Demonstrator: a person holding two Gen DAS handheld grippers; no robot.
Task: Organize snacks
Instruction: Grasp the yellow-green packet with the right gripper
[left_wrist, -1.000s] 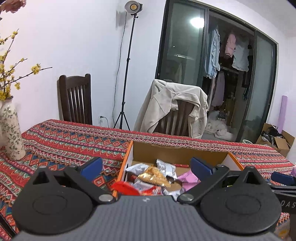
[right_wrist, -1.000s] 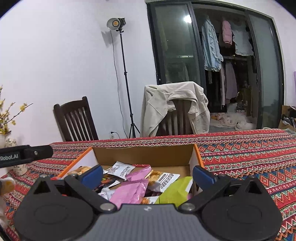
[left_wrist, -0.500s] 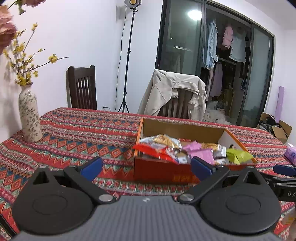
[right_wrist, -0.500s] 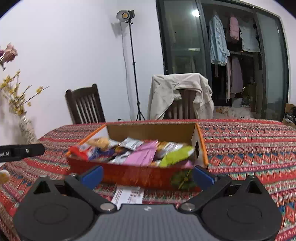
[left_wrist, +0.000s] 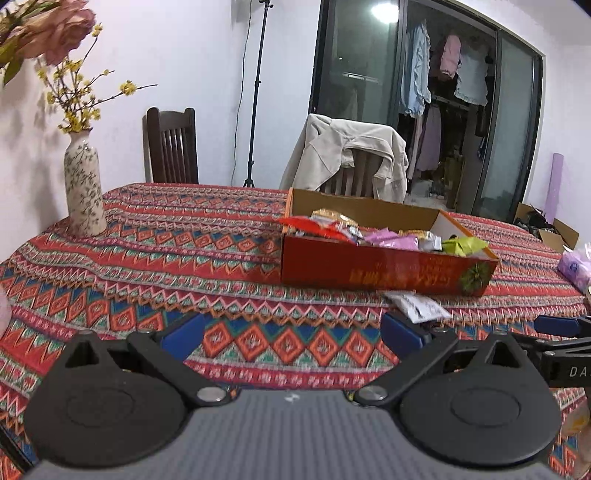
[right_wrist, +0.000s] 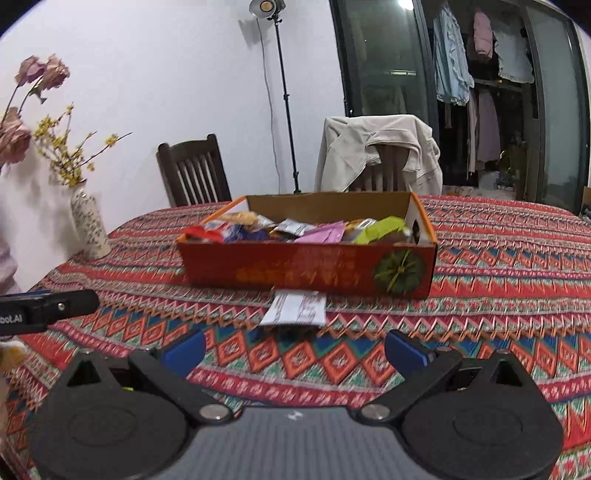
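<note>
- Your left gripper (left_wrist: 291, 330) hangs over the patterned tablecloth (left_wrist: 177, 254) with its blue fingers (left_wrist: 183, 332) spread wide and nothing between them.
- Your right gripper (right_wrist: 295, 349) is likewise released, blue pads (right_wrist: 406, 350) apart and empty, above the near part of the table.
- The red cardboard snack box (right_wrist: 306, 271) sits toward the middle of the table, open at the top and filled with mixed packets: a red one (right_wrist: 201, 233) at its left end, pink (right_wrist: 325, 233) in the middle, lime green (right_wrist: 382, 228) at its right end.
- One white snack packet (right_wrist: 295, 308) lies flat on the cloth outside the box, touching or just beside its near wall.
- A flowered vase (left_wrist: 83, 190) stands near the table's far left edge, well apart from the box.
</note>
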